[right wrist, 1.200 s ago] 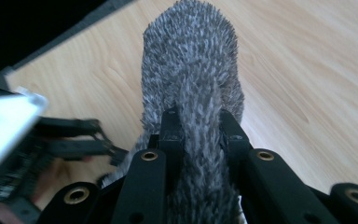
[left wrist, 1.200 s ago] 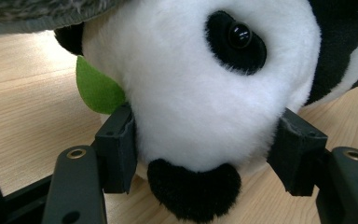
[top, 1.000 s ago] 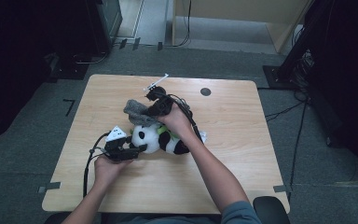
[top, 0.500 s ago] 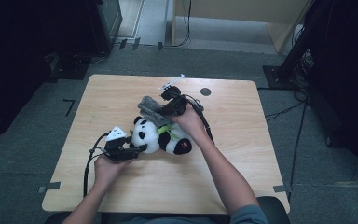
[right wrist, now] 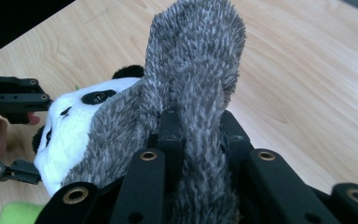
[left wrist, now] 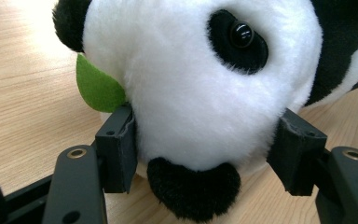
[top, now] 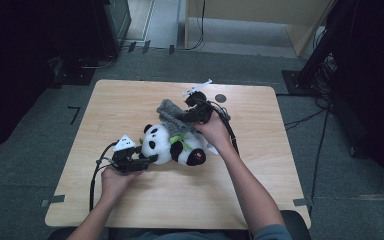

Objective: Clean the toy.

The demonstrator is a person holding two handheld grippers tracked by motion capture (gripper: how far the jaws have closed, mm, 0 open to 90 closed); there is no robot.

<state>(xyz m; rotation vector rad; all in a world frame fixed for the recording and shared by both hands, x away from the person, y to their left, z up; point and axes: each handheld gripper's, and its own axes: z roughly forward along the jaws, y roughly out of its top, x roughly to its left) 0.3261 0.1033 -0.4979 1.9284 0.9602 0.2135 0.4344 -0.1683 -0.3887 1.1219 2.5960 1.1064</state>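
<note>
Left claw [left wrist: 205,154] clamped on the panda plush [top: 172,145] at the snout, pads pressing both cheeks, head pinned low on the desk [top: 260,200]. Plush lying near desk centre, on its side. Right claw [right wrist: 198,135] pinched together on a fold of grey furry cloth [right wrist: 191,74], lifted above and behind the panda's head; in the high view the cloth [top: 172,111] drapes from that claw [top: 196,106] down toward the plush.

Risks, as judged:
- Thin fold of pile between right pads; likely to slip out if pulled hard.
- Cloth possibly snagging on an ear or the green leaf [left wrist: 98,86]; plush could then drag or twist out of the left grip.
- Soft stuffing under left pads; grip could creep off the snout.

Not resolved:
- Whether cloth is a separate item or attached to the plush.
- Lower edge of cloth hidden behind the panda's head.
- Panda's body cropped in the left gripper view.
</note>
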